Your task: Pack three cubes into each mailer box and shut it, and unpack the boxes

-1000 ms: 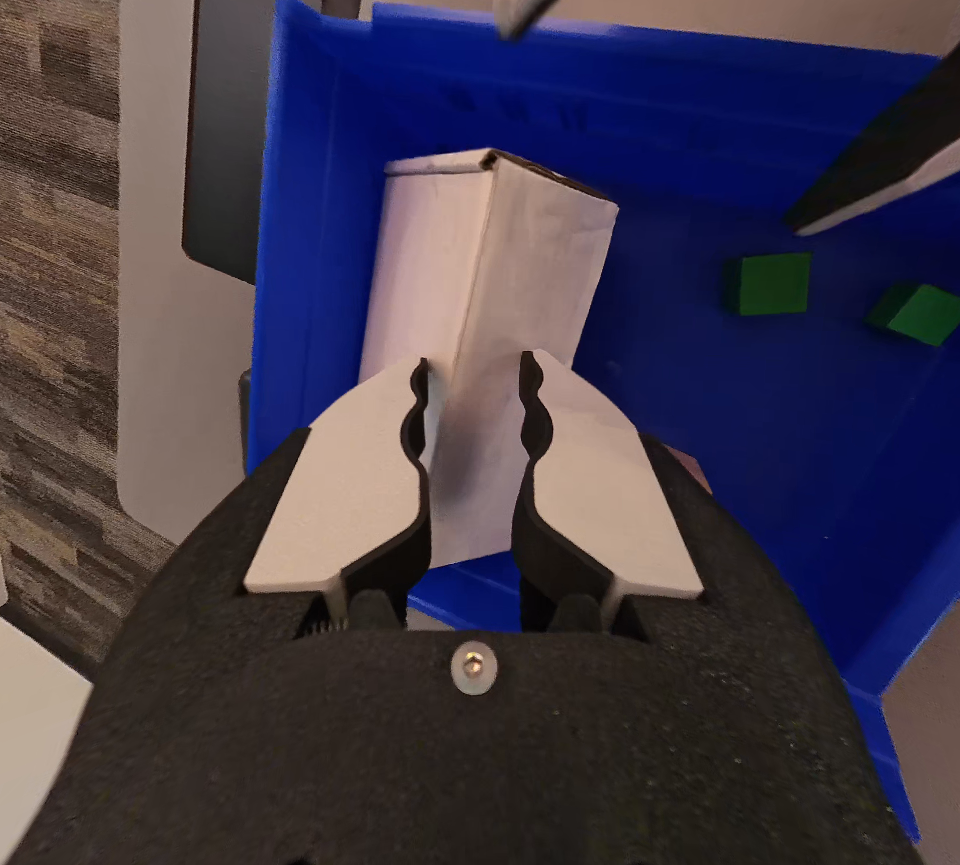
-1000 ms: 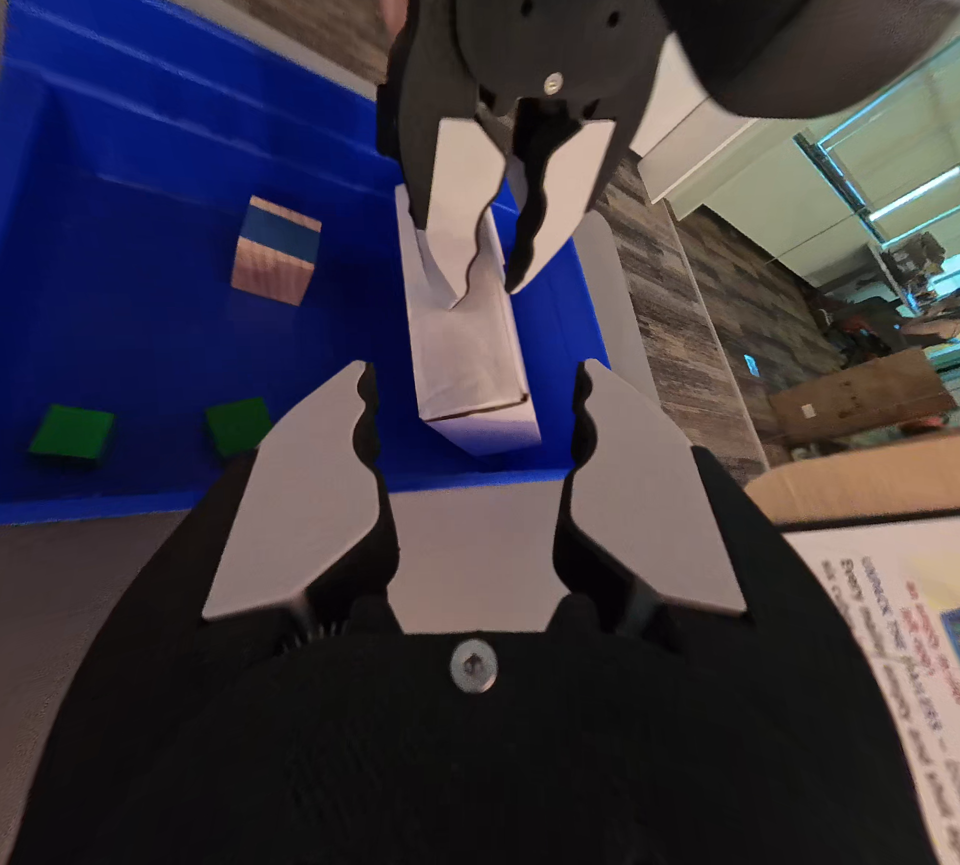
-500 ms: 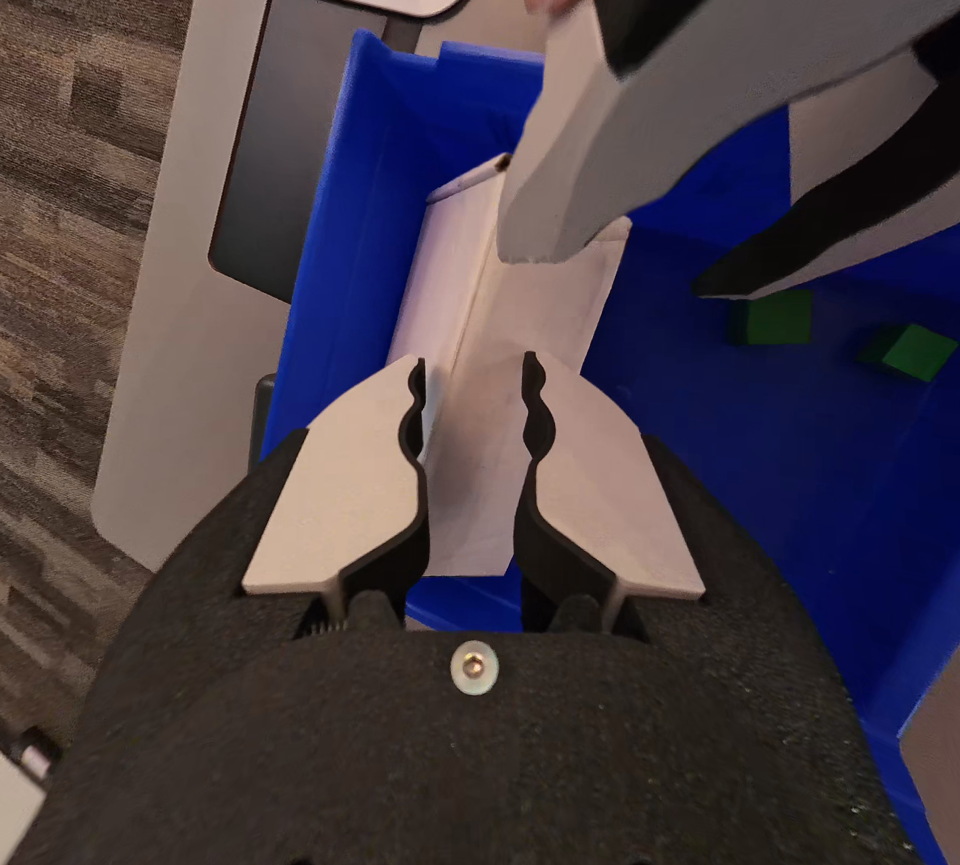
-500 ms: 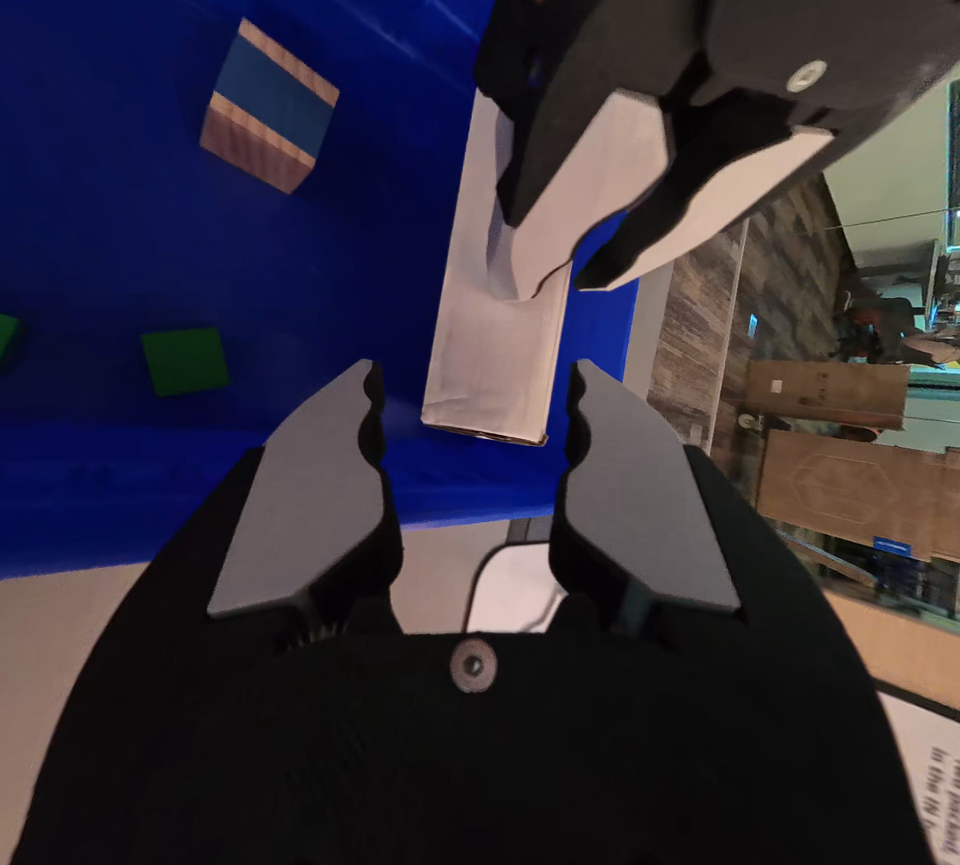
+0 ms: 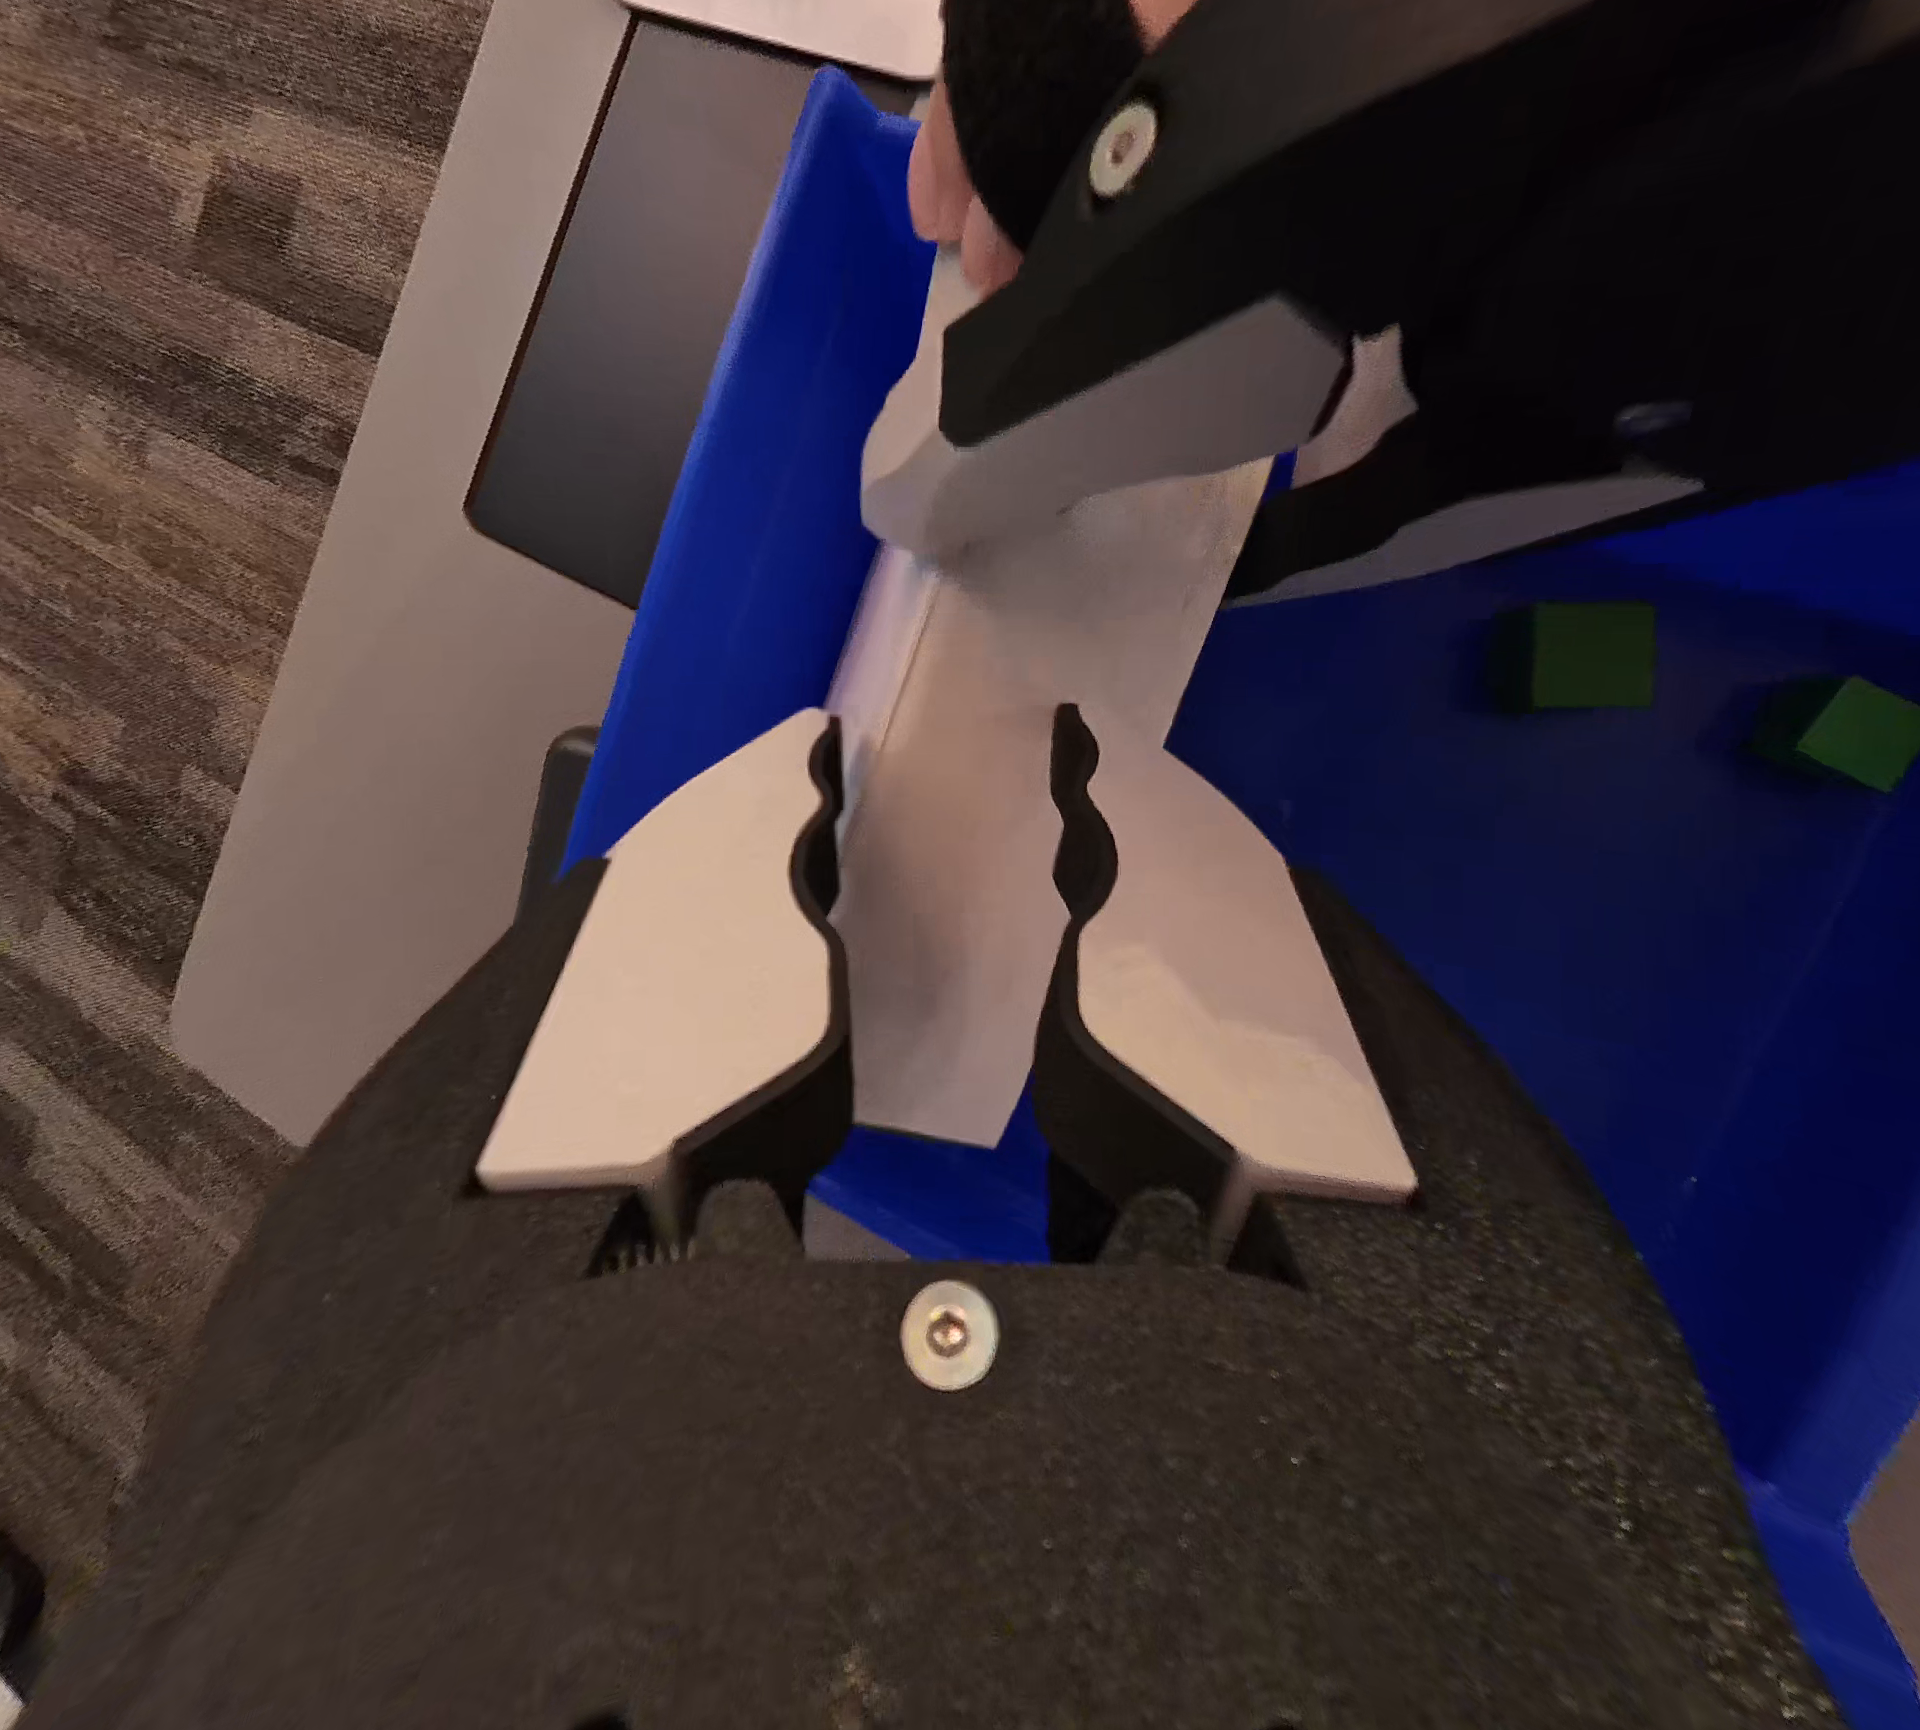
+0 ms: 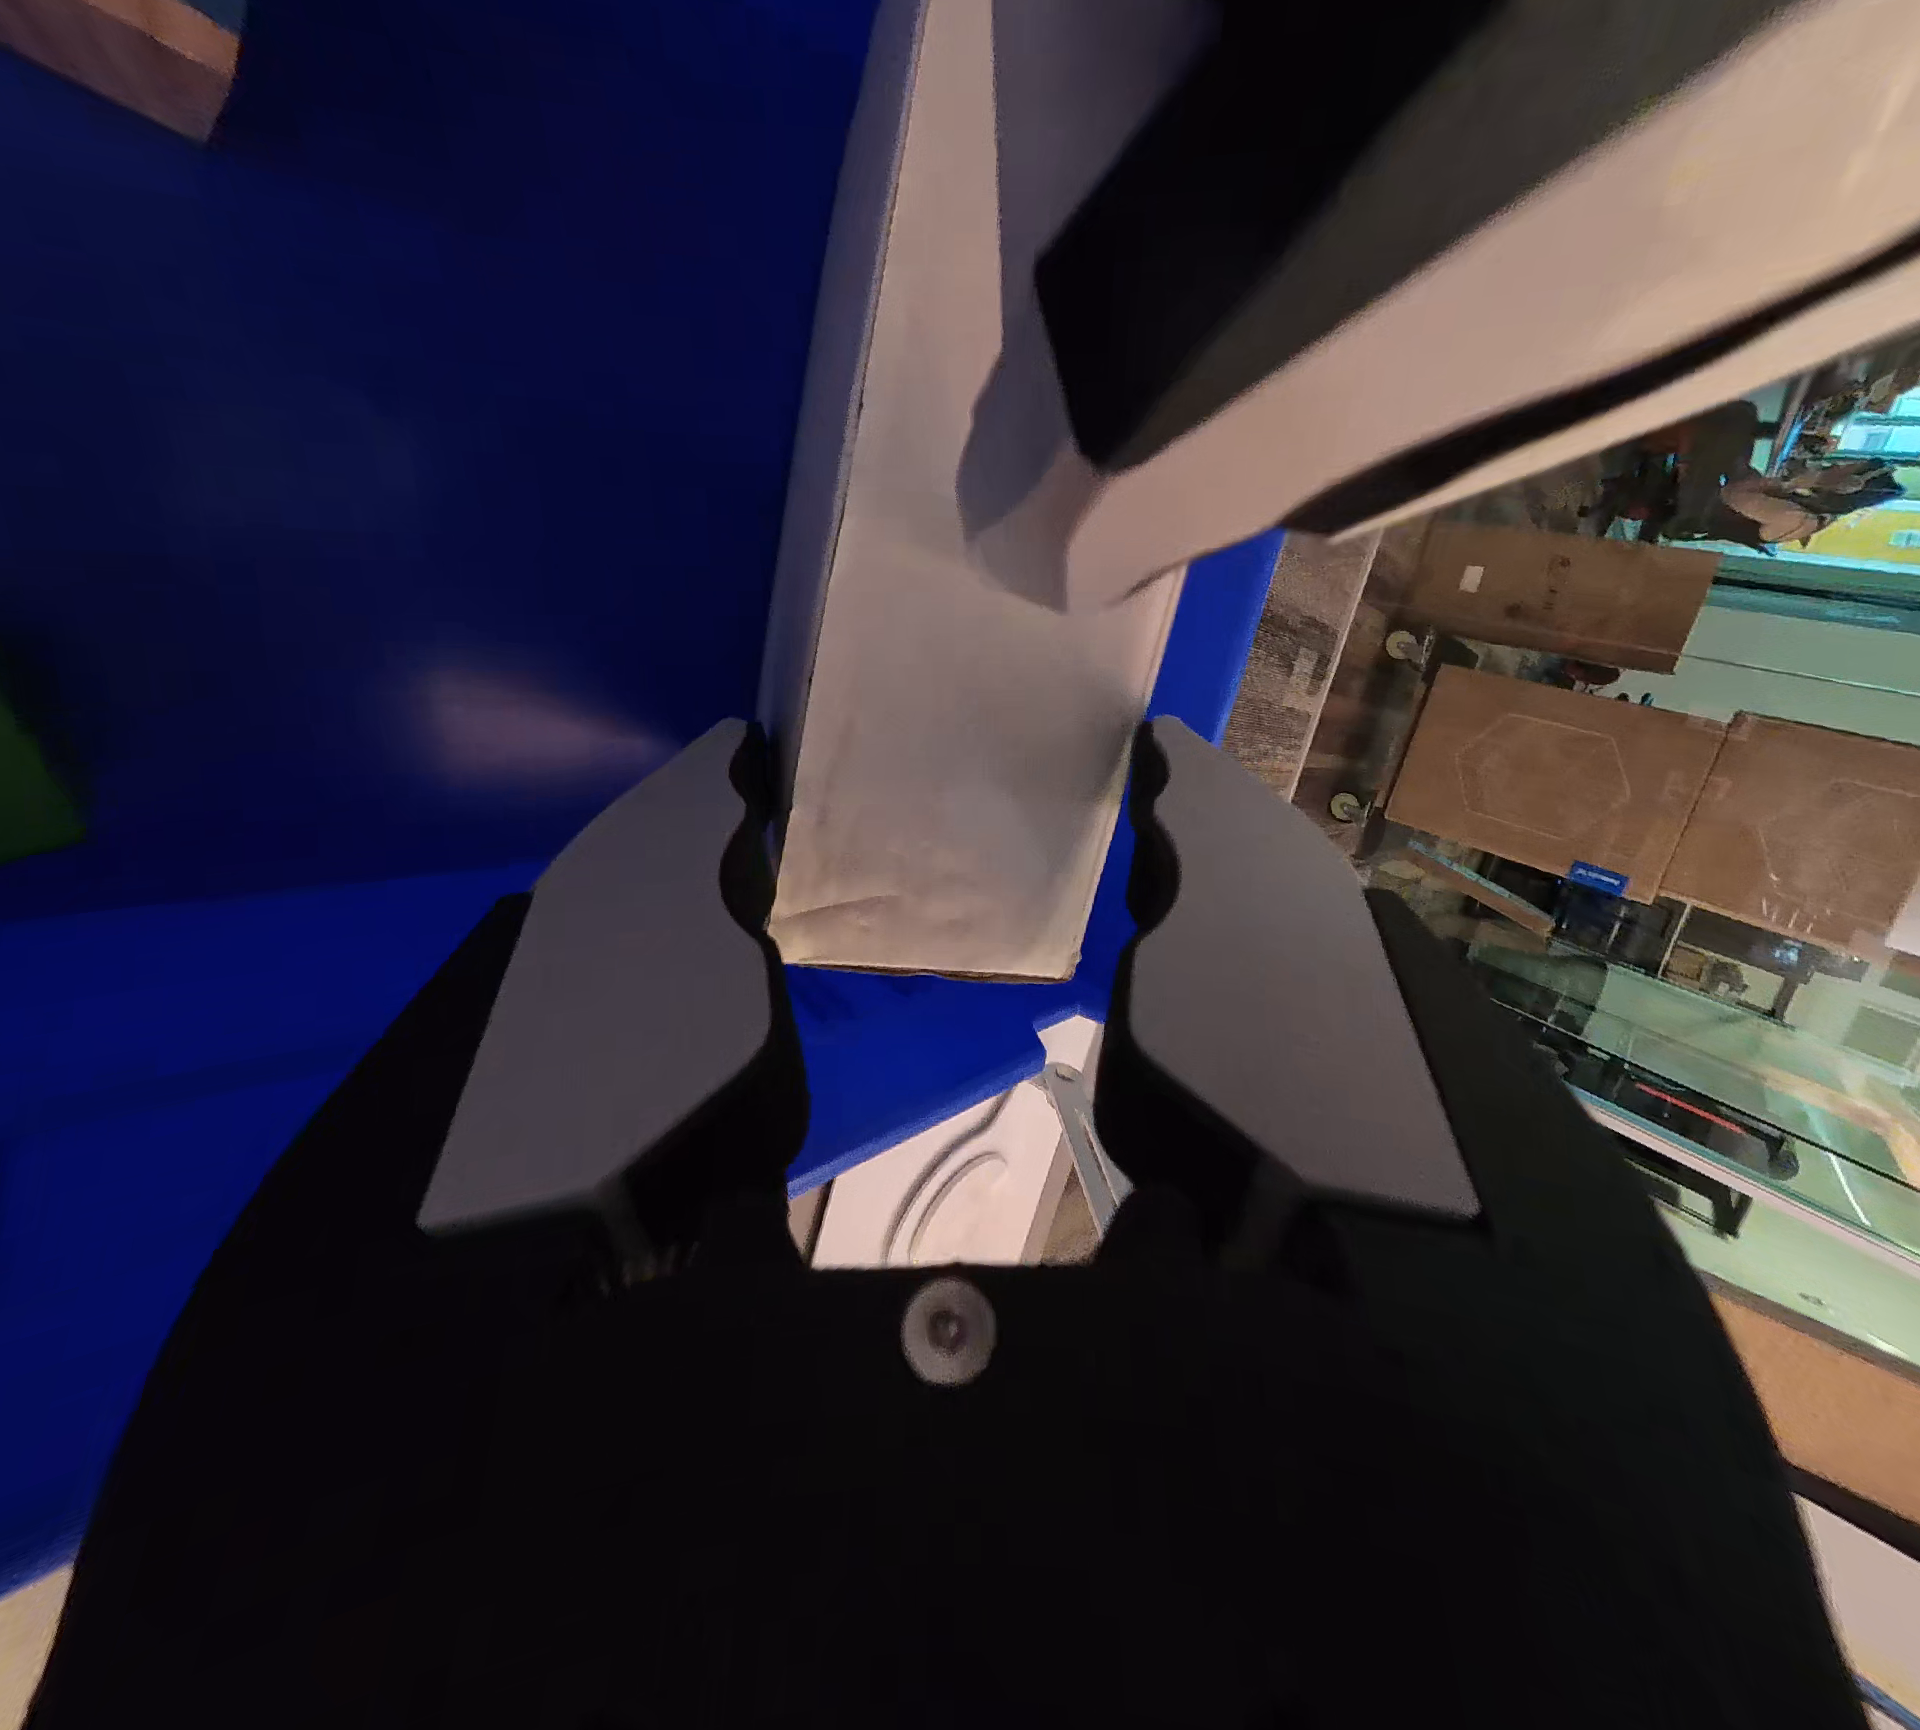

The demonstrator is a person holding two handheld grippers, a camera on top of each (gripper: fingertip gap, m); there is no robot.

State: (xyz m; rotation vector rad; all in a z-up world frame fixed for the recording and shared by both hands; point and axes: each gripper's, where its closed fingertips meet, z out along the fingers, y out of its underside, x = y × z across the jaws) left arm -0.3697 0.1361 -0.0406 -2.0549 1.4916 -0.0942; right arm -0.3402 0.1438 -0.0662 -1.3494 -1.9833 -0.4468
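Box pinched in your left tool over bin; right tool spread around far end, bracing it for opening.

A long white mailer box was held above a blue bin, closed, gripped at both ends. Two green cubes lay near each other on the bin floor.

Dim, blurred, wide-angle edge distortion
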